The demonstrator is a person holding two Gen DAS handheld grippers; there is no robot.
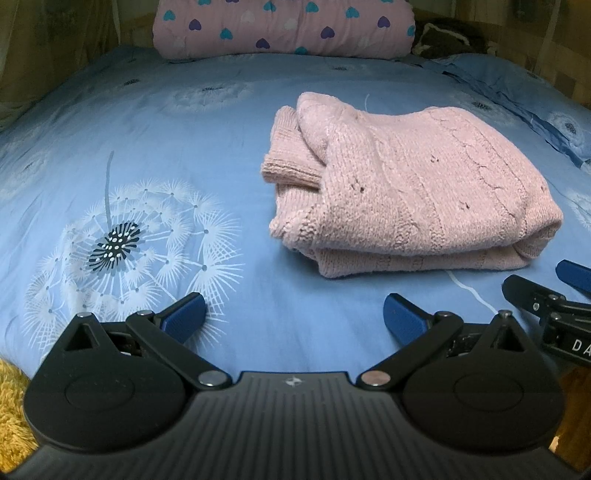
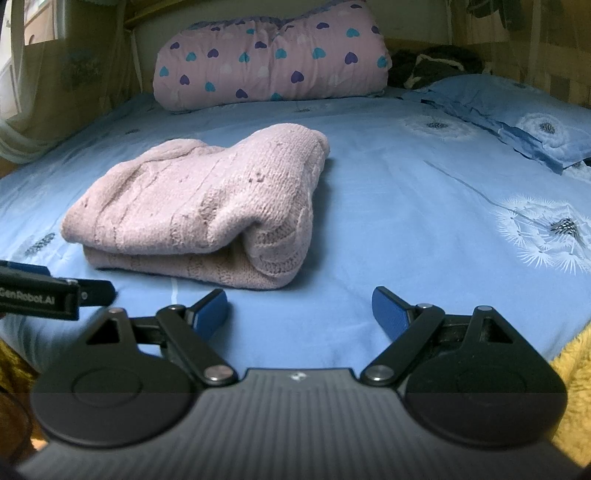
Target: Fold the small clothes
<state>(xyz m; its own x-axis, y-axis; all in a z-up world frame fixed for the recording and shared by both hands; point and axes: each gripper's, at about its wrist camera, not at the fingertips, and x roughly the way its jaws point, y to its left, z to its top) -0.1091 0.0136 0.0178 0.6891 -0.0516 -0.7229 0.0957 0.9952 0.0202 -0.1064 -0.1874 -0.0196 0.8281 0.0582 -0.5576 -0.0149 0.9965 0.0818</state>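
Pink knit sweater (image 1: 413, 184) folded, centre-right on blue bed (image 1: 147, 122). Left tongs (image 1: 294, 314) and right tongs (image 2: 299, 310) spread, empty, low in frame. Best backed off level, without snagging the near fold.

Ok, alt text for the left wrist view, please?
A folded pink knit sweater lies on a blue dandelion-print bedsheet, beyond the open, empty left gripper. A heart-patterned rolled quilt sits at the far end.
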